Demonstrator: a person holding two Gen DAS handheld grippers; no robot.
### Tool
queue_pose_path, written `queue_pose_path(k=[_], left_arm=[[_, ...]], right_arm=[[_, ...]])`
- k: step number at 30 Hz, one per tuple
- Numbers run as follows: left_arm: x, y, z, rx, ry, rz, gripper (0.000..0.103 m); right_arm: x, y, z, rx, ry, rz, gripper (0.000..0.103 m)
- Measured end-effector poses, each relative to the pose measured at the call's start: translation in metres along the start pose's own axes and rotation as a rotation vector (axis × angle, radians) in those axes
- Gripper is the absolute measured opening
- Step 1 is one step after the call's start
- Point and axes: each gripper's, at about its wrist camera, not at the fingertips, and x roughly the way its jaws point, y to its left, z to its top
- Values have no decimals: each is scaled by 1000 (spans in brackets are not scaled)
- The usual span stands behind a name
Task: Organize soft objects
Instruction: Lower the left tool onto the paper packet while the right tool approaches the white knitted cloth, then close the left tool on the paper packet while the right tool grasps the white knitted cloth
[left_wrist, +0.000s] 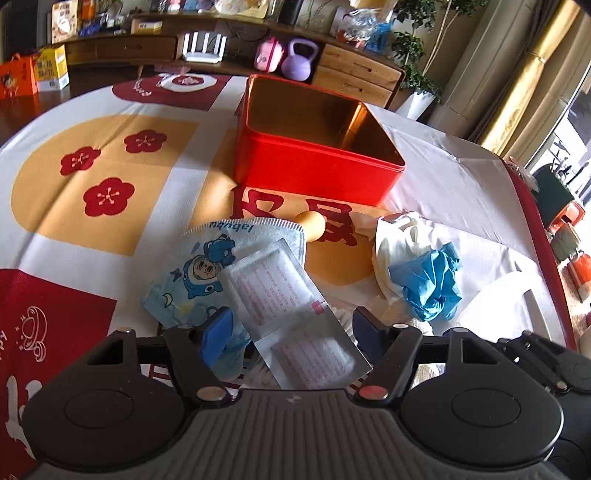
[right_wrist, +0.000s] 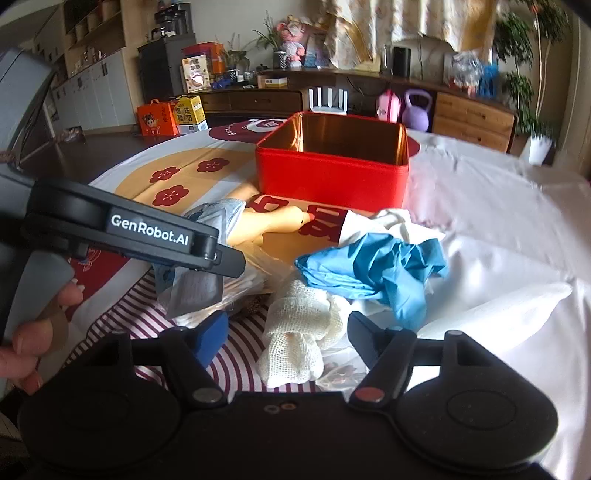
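Note:
My left gripper (left_wrist: 291, 334) is low over a heap of soft things, its jaws open around a clear sealed packet (left_wrist: 273, 288) that lies on a blue cartoon-print diaper (left_wrist: 207, 266). My right gripper (right_wrist: 290, 338) is open too, and a white gauze roll (right_wrist: 299, 332) lies between its fingers without touching them. A crumpled blue glove (right_wrist: 373, 266) rests on white cloth (left_wrist: 399, 236) just beyond. Behind the heap stands an empty red tin box (right_wrist: 332, 181) with a gold inside. A yellow rubber toy (right_wrist: 273, 221) lies in front of the box.
The table wears a white, tan and red printed cloth (left_wrist: 110, 166). A striped cloth (right_wrist: 236, 332) lies under the gauze. A white pillow-like pack (right_wrist: 495, 317) sits at the right. A hand (right_wrist: 33, 332) holds the left tool's body (right_wrist: 147, 229). Shelves and cabinets line the far wall.

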Motion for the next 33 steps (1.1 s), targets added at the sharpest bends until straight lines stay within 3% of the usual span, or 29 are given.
queue_pose_path(k=[11,15,21,28,33], left_arm=[[3,-1,2,0,-8,21,49],[2,-2,2,11,-12,32,48],[0,-5,0,55,-36,48,44],[-5,-5,-2,75,-69,51,34],[-10,-5,-5,82,-88,50,29]], right_arm=[[4,-9,0,75,17,4,40],[2,-8,0,78,17,1,40],[1,-6,1,66,11,1,29],[-8,-5,-1,65,-25,5,19],[-18,-3,-1,69,-48,10,17]])
